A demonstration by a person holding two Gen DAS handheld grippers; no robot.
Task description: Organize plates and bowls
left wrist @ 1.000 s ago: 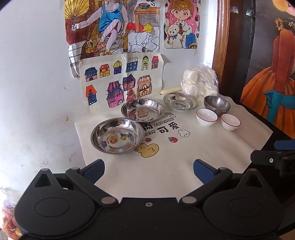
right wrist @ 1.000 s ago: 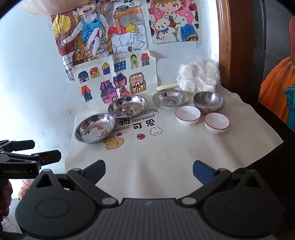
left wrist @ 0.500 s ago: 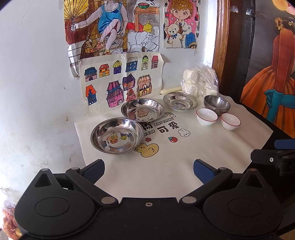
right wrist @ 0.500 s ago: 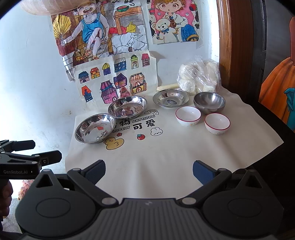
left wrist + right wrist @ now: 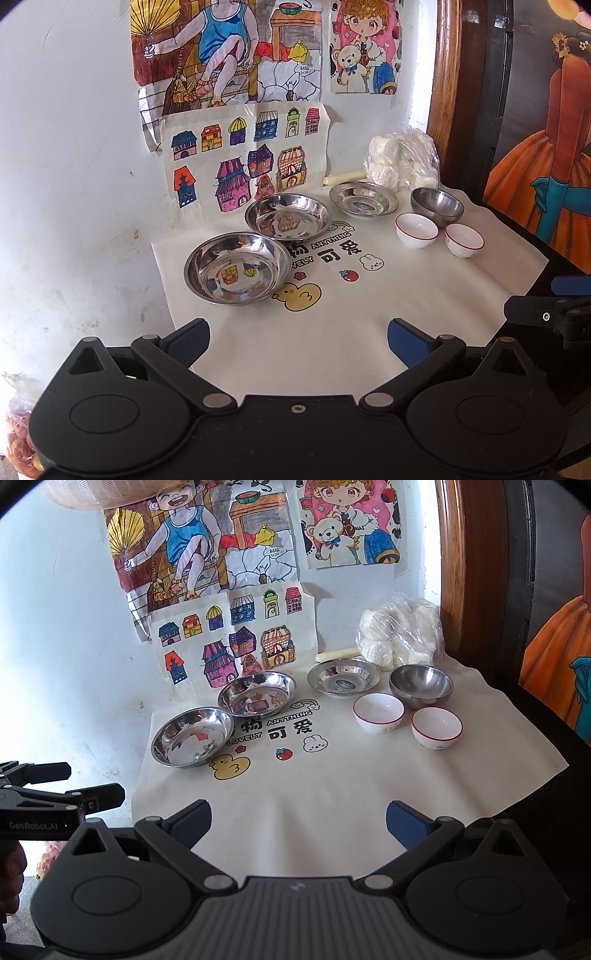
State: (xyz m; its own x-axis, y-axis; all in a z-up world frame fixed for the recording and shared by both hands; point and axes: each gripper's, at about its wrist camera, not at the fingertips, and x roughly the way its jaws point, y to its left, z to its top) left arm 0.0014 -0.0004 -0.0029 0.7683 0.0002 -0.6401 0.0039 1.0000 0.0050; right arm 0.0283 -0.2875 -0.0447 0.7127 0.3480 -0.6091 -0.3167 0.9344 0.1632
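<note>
1. Whitewashed wall (image 5: 74, 166) stands behind the desk, hung with children's coloured drawings (image 5: 243, 162): a sheet of little houses below, a figure with a fan and a child with a teddy bear above.
2. A cream cloth (image 5: 424, 295) printed with a duck, a strawberry, a rabbit and the words "LOVELY ANYTHING" covers the desk (image 5: 554, 812), whose dark edge shows at the right.
3. Three steel plates lie in a diagonal row on the cloth: the nearest plate (image 5: 237, 267) at the left, the middle plate (image 5: 288, 218) just behind it with rims almost touching, and the far plate (image 5: 364, 200) further right, near the wall.
4. A steel bowl (image 5: 436, 206) sits to the right of the far plate, with a bag of white buns (image 5: 402, 162) behind it against the wall.
5. Two white bowls with red rims stand in front of the steel bowl: the left white bowl (image 5: 416, 230) and the right white bowl (image 5: 464, 240), close together but apart.
6. The left gripper (image 5: 297, 341) hovers over the near edge of the cloth; its jaws are spread wide and hold nothing, and its blue pads (image 5: 188, 341) are bare.
7. The right gripper (image 5: 298, 823) hangs over the same near edge further right, its jaws likewise spread wide and empty.
8. In the right wrist view, the left gripper's black body shows at the left edge, just off the cloth, with part of a hand (image 5: 11, 882) below it.
</note>
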